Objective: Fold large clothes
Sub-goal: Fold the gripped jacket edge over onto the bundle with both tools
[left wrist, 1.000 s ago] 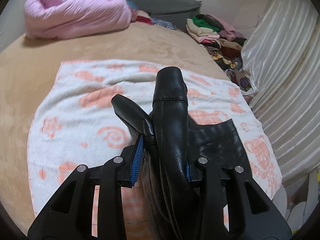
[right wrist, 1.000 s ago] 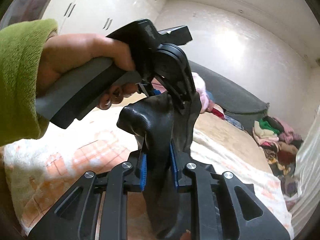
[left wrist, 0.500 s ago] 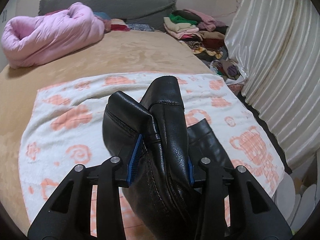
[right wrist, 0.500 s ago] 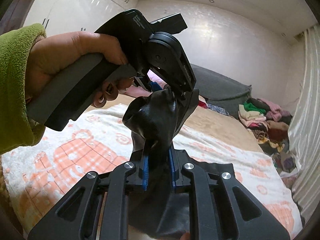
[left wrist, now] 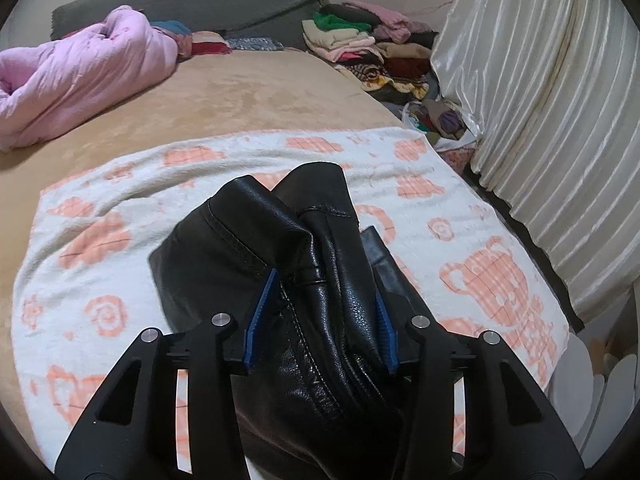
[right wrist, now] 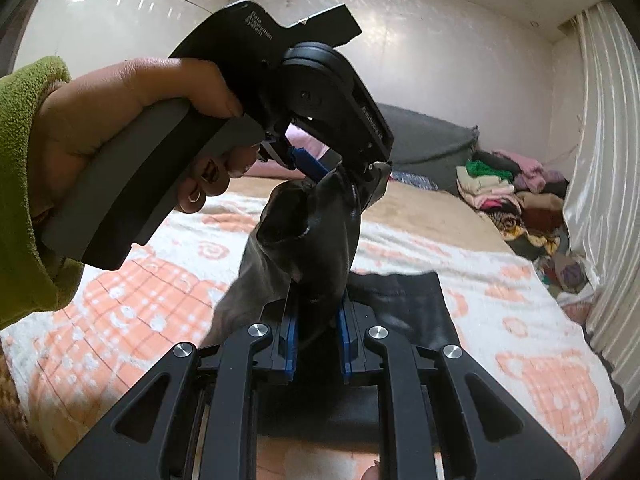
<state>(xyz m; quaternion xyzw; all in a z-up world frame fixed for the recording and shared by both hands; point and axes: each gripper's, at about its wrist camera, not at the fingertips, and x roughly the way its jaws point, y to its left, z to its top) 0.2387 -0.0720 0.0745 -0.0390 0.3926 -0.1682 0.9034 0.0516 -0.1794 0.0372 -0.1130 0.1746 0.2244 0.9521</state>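
Here, by count:
Garment: one black leather-look garment (left wrist: 320,280), bunched and lifted at its near end, the rest lying flat on the towel toward 3 o'clock in the right wrist view.
Grippers: two, both black with blue pads.
Left gripper (left wrist: 322,322): jaws opening, folds of the garment between the blue pads (left wrist: 262,312), leather against both of them, so gripped for now; also seen from the right wrist view at 12 o'clock above the fabric.
Right gripper (right wrist: 316,334): nearly closed, pinching a narrow bunch of the garment between its two pads.
Hands: one in view, the left hand (right wrist: 120,128), wrapped round the grey handle at 10 o'clock, with one green fleece sleeve (right wrist: 24,184).
Towel: one white towel with orange cartoon prints (left wrist: 120,240), spread under the garment.
Bed cover: one tan plush cover (left wrist: 240,100) beneath the towel.
Quilt: one rolled pink quilt (left wrist: 76,80), at 10 o'clock in the left wrist view.
Clothes pile: one heap of mixed folded clothes (left wrist: 360,44), at 1 o'clock.
Curtain: one cream pleated curtain (left wrist: 540,120), at 2 o'clock.
Headboard cushion: one grey cushion (left wrist: 200,0), at 12 o'clock.
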